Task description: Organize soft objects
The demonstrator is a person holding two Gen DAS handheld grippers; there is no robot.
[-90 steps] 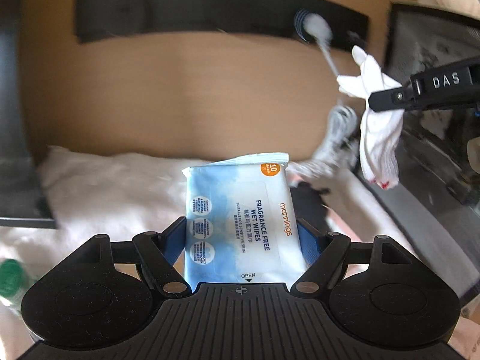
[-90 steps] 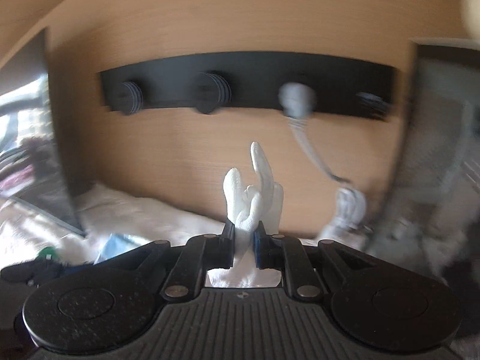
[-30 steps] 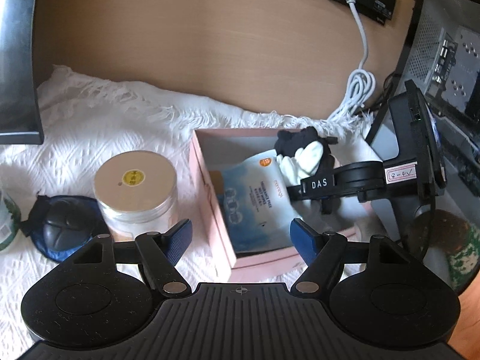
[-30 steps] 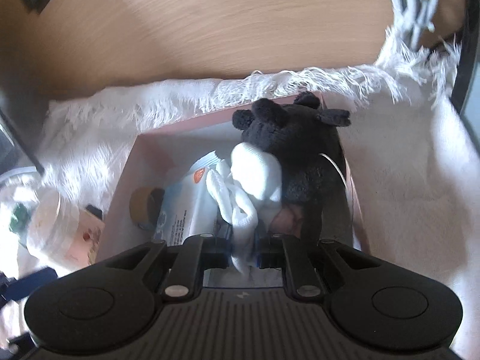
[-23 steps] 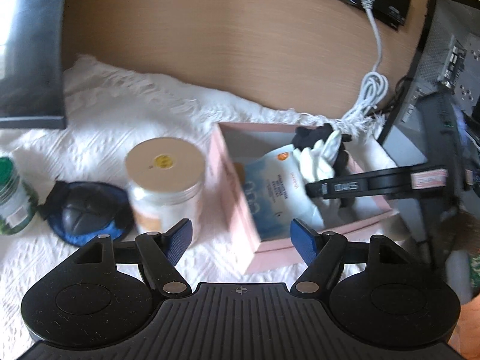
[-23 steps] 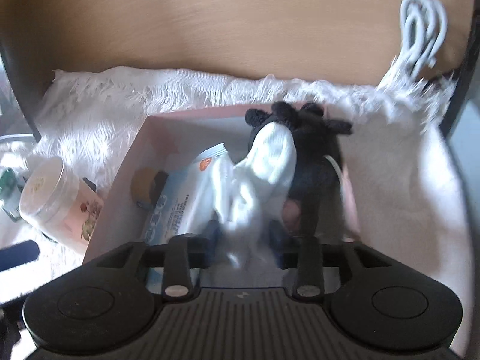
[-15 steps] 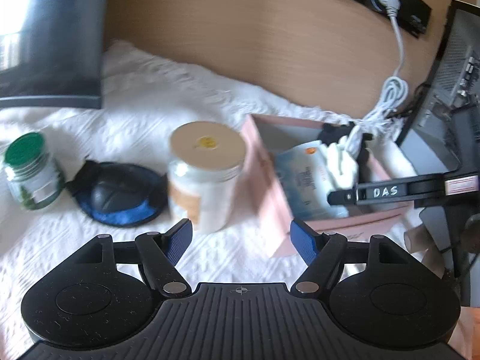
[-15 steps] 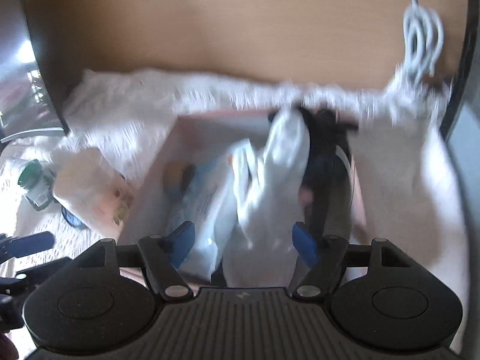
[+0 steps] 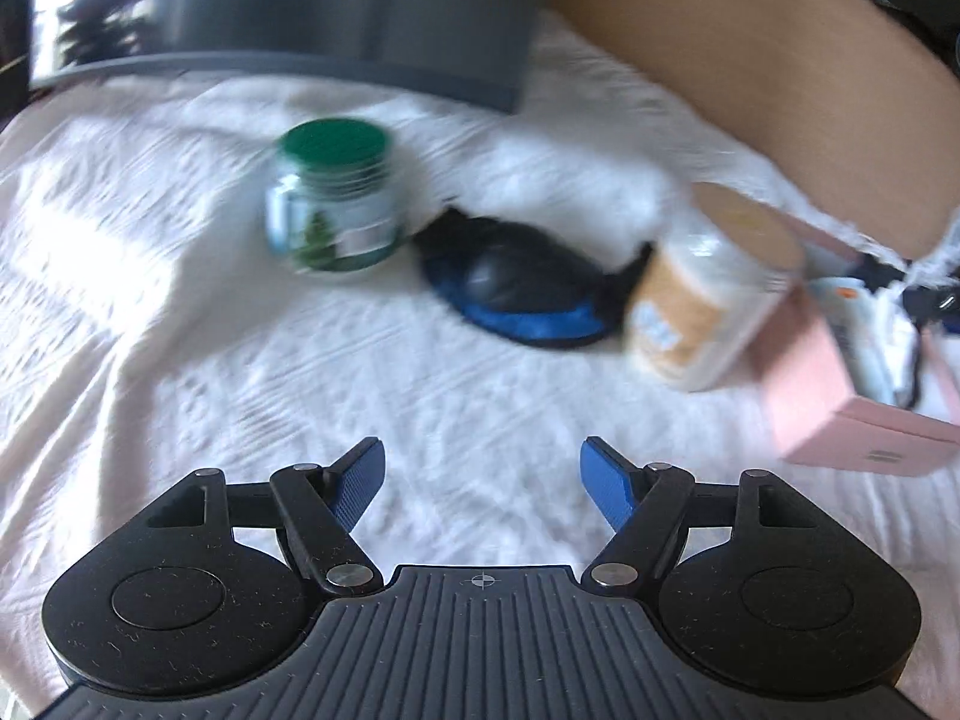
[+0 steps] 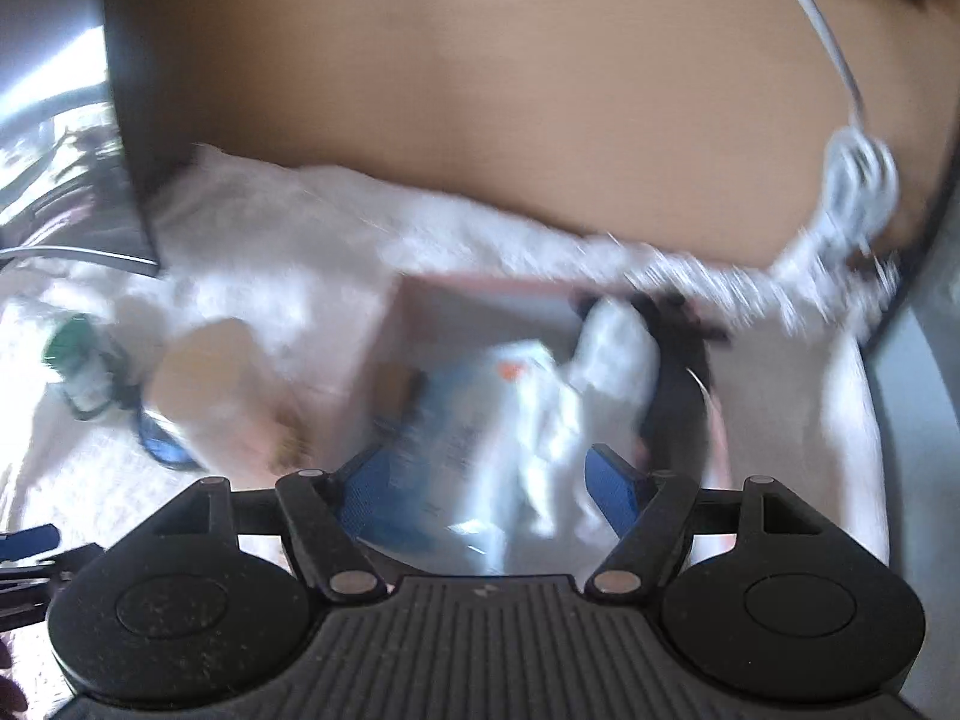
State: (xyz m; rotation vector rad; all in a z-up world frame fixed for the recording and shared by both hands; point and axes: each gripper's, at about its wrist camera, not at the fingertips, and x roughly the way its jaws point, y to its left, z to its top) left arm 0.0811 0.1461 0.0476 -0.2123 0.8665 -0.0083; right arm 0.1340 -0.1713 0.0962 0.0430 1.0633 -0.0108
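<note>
A pink box (image 10: 384, 324) on the white cloth holds a blue wet-wipes pack (image 10: 444, 420), a white sock (image 10: 600, 372) and a black plush toy (image 10: 678, 360). My right gripper (image 10: 483, 480) is open above the box, empty, with the sock lying free below it. My left gripper (image 9: 483, 480) is open and empty over the white cloth (image 9: 180, 330). Ahead of it lies a black and blue soft pad (image 9: 528, 288). The pink box (image 9: 810, 384) shows at the right edge of the left wrist view. Both views are blurred.
A green-lidded glass jar (image 9: 330, 204) and a tan-lidded jar (image 9: 708, 300) stand on the cloth beside the pad. A dark monitor (image 9: 360, 6) stands behind. A wooden wall panel (image 10: 480, 90) and a white cable (image 10: 852, 174) are at the back.
My right gripper opened and let go of the white sock, which now lies in the pink box. My left gripper, open, swung left away from the box toward the black and blue pad.
</note>
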